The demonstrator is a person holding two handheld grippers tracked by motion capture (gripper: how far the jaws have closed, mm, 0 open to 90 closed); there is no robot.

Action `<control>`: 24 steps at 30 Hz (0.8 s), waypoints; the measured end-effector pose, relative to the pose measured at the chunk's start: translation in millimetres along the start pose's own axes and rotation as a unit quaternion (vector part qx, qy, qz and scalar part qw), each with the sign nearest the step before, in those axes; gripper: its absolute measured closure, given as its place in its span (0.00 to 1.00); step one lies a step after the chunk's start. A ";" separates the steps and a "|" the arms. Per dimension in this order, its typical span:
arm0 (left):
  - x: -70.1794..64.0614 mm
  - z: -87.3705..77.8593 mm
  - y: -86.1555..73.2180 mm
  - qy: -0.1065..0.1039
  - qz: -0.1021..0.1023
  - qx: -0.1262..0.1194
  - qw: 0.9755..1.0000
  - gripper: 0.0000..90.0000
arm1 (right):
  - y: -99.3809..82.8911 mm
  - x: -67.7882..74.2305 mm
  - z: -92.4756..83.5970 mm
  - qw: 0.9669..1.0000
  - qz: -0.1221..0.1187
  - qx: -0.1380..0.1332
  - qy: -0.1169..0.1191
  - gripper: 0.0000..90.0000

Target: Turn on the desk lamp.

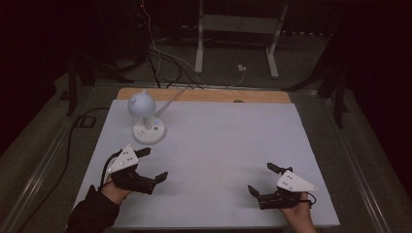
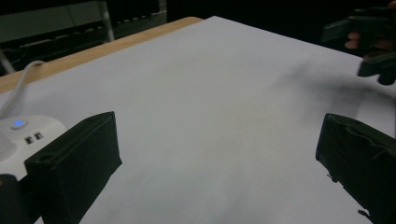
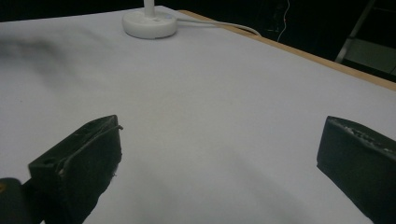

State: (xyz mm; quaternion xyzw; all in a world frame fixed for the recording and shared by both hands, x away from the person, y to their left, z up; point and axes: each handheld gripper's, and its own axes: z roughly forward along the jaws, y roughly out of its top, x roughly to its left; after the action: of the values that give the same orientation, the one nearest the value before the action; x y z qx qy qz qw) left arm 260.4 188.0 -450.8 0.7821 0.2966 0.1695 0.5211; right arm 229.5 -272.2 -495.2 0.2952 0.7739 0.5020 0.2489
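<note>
while both jaws gape empty, the left hand-held gripper [image 1: 154,165] sits near the lamp [image 1: 145,119]. the right hand-held gripper [image 1: 262,179] rests well apart on the surface [image 1: 228,141]. approaching the lamp's base slowly seems wise.

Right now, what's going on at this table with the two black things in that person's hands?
A person holds a tool in each hand over a white table. The left tool and the right tool both have their jaws wide open and hold nothing. The nearest thing is a small white desk lamp on a round base, just beyond the left tool, untouched.
</note>
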 end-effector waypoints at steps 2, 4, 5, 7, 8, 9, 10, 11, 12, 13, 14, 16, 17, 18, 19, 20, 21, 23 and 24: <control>2.3 1.7 1.5 0.008 -0.006 -0.001 1.000 0.00 | -0.2 -0.5 0.3 1.000 0.003 0.000 0.000 0.00; 4.5 3.8 2.8 0.017 -0.010 -0.004 1.000 0.00 | -0.4 -0.5 0.4 1.000 0.003 0.001 0.001 0.00; 5.6 5.1 3.6 0.022 -0.011 -0.002 1.000 0.00 | -0.3 -0.4 0.3 1.000 0.001 0.000 0.001 0.00; 7.0 7.2 4.5 0.032 -0.011 -0.006 0.999 0.00 | 0.0 -0.6 0.0 1.000 0.002 -0.001 0.001 0.00; 7.5 8.5 5.1 0.036 -0.012 -0.007 0.999 0.00 | 0.0 -0.8 -0.1 1.000 0.002 -0.002 0.001 0.00; 8.1 9.7 5.6 0.038 -0.011 -0.009 0.999 0.00 | -0.2 -0.6 -0.3 1.000 0.003 -0.001 0.001 0.00; 8.5 10.6 5.9 0.038 -0.012 -0.011 0.999 0.00 | -0.2 -0.5 -0.4 1.000 0.002 0.000 0.001 0.00; 9.3 12.5 6.5 0.042 -0.012 -0.009 0.999 0.00 | -0.2 -0.5 -0.4 1.000 0.001 -0.001 0.001 0.00; 9.9 13.8 6.8 0.045 -0.011 -0.010 0.999 0.00 | -0.2 -0.7 -0.4 1.000 0.001 -0.001 0.000 0.00; 10.7 15.3 7.1 0.049 -0.013 -0.010 0.999 0.00 | -0.2 -1.0 -0.3 1.000 0.002 -0.001 0.001 0.00; 11.4 16.9 7.3 0.053 -0.015 -0.011 0.998 0.00 | -0.3 -1.1 -0.3 1.000 0.004 -0.001 0.001 0.00; 12.7 19.8 7.6 0.058 -0.017 -0.012 0.998 0.00 | -0.3 -0.7 -0.4 1.000 0.002 0.000 0.001 0.00; 13.1 21.4 7.8 0.063 -0.017 -0.011 0.998 0.00 | -0.3 -0.8 -0.5 1.000 0.001 -0.001 0.001 0.00; 13.7 22.8 7.9 0.067 -0.018 -0.012 0.998 0.00 | -0.1 -1.1 -0.6 1.000 0.002 -0.001 0.002 0.00; 14.5 23.9 8.2 0.070 -0.021 -0.013 0.997 0.00 | -0.1 -1.4 -0.6 1.000 0.003 -0.002 0.002 0.00; 15.2 25.3 8.3 0.076 -0.024 -0.013 0.997 0.00 | -0.3 -1.4 -0.7 1.000 0.005 -0.002 0.002 0.00; 15.9 26.0 8.3 0.079 -0.025 -0.012 0.997 0.00 | -0.4 -1.3 -0.7 1.000 0.004 -0.001 0.002 0.00; 18.7 28.5 8.3 0.085 -0.028 -0.010 0.996 0.00 | -0.2 -1.1 -0.8 1.000 0.002 -0.002 0.002 0.00; 19.7 29.5 8.1 0.087 -0.031 -0.011 0.996 0.00 | -0.1 -1.3 -0.8 1.000 0.003 -0.003 0.002 0.00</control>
State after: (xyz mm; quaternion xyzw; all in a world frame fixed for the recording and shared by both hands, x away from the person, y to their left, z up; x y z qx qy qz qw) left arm 294.8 177.2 -456.0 0.7489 0.3635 0.2239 0.5069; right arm 229.8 -273.6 -494.8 0.2953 0.7724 0.5054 0.2465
